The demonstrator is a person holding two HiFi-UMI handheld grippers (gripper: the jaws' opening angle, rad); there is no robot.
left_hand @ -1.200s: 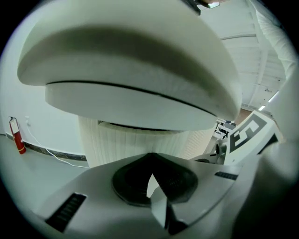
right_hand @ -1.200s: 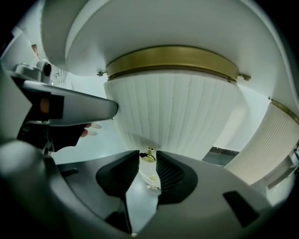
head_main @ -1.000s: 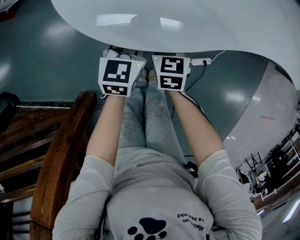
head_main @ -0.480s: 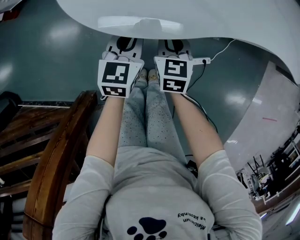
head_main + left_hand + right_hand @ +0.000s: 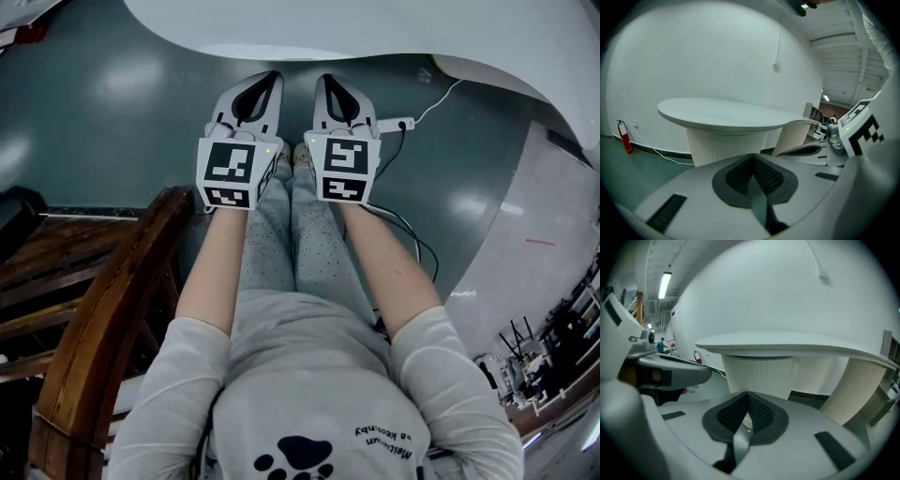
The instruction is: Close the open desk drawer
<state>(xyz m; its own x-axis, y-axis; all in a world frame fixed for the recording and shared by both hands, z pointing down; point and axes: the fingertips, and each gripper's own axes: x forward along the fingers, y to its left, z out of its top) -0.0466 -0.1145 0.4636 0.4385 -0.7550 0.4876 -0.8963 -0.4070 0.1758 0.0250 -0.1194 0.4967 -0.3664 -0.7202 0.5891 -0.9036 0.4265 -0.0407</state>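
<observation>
Both claws sat hidden under the rim of the desk [image 5: 394, 33] a second ago. Now the left claw [image 5: 272, 79] and the right claw [image 5: 325, 81] show whole against the green floor [image 5: 112, 122], clear of that rim.

The left claw's jaws are pressed together at the tips, with nothing between the ribbed pads. The right claw's jaws have just been closing and now meet the same way, also on nothing. The two claws point side by side toward the upper middle of the head view, near each other but apart. Each has its marker cube behind it, the left cube [image 5: 234, 172] and the right cube [image 5: 344, 167].

Beyond the tips, both gripper views face the desk, a white rounded top on a ribbed white base [image 5: 724, 146]. A second ribbed support [image 5: 792, 137] stands to the base's right. Where the drawer is I cannot tell, since no view shows it.

A fire extinguisher [image 5: 626, 140] stands by the wall at the lower left of the left gripper view. In the head view a power strip [image 5: 398, 123] and its cable [image 5: 441, 98] lie on the floor just right of the right claw.

Bare forearms run down from the cubes to grey sleeves, with speckled trousers [image 5: 291, 234] between them. A curved wooden rail [image 5: 103, 319] fills the lower left.
</observation>
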